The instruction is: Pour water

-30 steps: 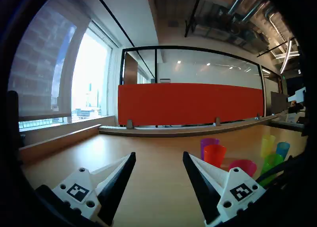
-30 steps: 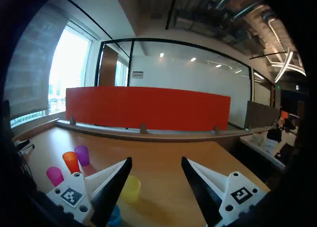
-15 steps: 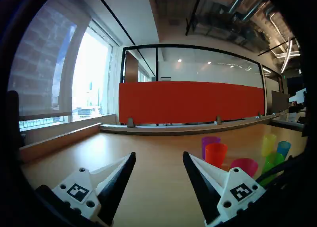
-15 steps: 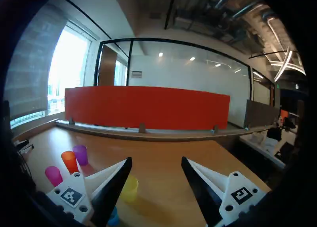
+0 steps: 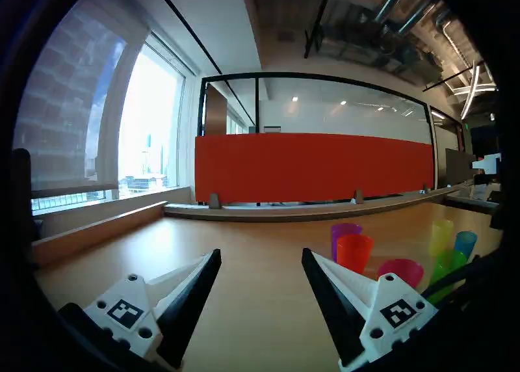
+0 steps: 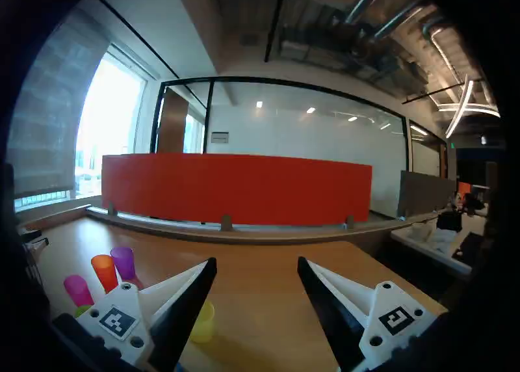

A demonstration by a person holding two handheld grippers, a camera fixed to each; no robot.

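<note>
Yellow cup (image 6: 204,322) lower than before, translucent, upright, apart from orange cup (image 6: 104,272)

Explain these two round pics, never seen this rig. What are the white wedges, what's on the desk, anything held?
No robot: a person holds a two-finger gripper in each hand; a fisheye camera rides on each, looking along its fingers, the white wedges. One picture is from the left gripper, the other from the right gripper. Both are open and hold nothing. On the desk stand a purple cup, orange cup, pink cup, yellow cup, blue cup and green cup, before a red divider.
</note>
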